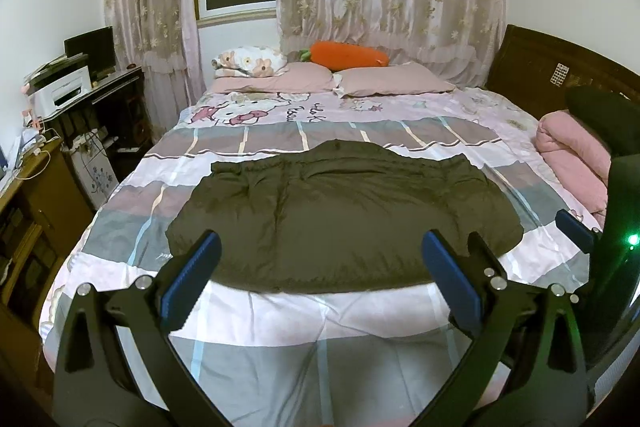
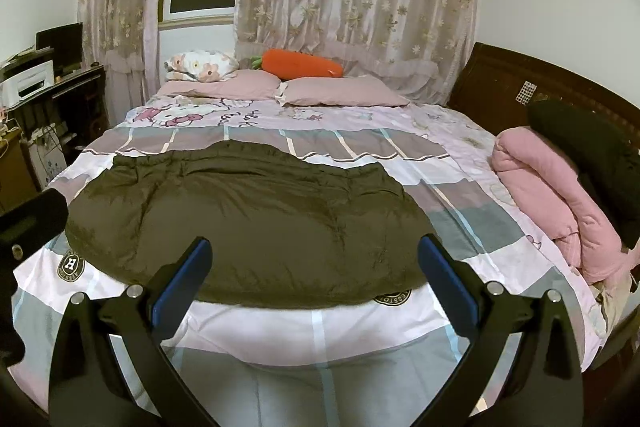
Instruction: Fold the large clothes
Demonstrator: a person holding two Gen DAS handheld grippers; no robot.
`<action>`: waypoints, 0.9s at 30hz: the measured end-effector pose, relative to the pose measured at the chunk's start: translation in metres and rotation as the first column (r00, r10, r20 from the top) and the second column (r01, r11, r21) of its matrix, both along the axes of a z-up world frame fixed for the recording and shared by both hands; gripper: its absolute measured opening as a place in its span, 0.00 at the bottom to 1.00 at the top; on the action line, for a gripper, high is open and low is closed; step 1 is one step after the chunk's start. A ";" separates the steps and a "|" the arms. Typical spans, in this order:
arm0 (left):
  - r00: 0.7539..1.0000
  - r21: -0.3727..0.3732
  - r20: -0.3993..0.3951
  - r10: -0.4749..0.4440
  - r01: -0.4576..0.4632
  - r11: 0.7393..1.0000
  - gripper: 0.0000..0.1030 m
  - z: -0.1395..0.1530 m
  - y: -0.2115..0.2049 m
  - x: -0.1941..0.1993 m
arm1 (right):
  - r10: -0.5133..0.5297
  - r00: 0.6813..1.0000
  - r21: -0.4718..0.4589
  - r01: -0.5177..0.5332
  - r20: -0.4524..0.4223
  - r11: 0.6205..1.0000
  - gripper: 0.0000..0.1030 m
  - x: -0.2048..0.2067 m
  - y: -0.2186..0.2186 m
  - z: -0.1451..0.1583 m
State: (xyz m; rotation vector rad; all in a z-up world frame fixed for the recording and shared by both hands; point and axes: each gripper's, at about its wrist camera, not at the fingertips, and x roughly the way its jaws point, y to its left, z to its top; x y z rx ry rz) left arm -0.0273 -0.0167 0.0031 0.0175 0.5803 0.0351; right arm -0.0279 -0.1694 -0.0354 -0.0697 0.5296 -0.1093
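A large dark olive padded jacket (image 1: 340,211) lies spread flat across the middle of the bed, also shown in the right wrist view (image 2: 248,223). My left gripper (image 1: 320,251) is open and empty, held above the bed's near side with its blue pads over the jacket's near edge. My right gripper (image 2: 314,259) is open and empty, hovering above the jacket's near right part. The right gripper's finger shows at the right edge of the left wrist view (image 1: 576,227). Neither gripper touches the jacket.
The bed (image 1: 320,339) has a patchwork pink, grey and white cover. Pillows (image 1: 396,81) and an orange carrot cushion (image 1: 348,54) lie at the far end. A folded pink quilt (image 2: 560,195) sits at the right by the dark headboard. A desk with a printer (image 1: 64,91) stands left.
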 end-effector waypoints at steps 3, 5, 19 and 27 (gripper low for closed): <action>1.000 -0.001 0.001 -0.002 0.002 1.000 0.98 0.000 0.000 0.000 | 0.002 1.000 -0.002 -0.002 0.001 1.000 0.99 0.000 -0.001 0.000; 1.000 0.001 0.000 0.000 0.000 1.000 0.98 0.000 0.000 0.000 | 0.002 1.000 -0.002 -0.002 0.000 1.000 0.99 0.000 -0.001 0.000; 1.000 0.000 0.001 0.001 -0.001 1.000 0.98 0.000 0.004 0.000 | -0.002 1.000 -0.004 0.002 0.004 1.000 0.99 0.000 0.003 0.002; 1.000 0.002 -0.003 0.002 -0.002 1.000 0.98 0.000 0.005 0.000 | -0.004 1.000 -0.006 0.004 0.004 1.000 0.99 0.001 0.007 0.005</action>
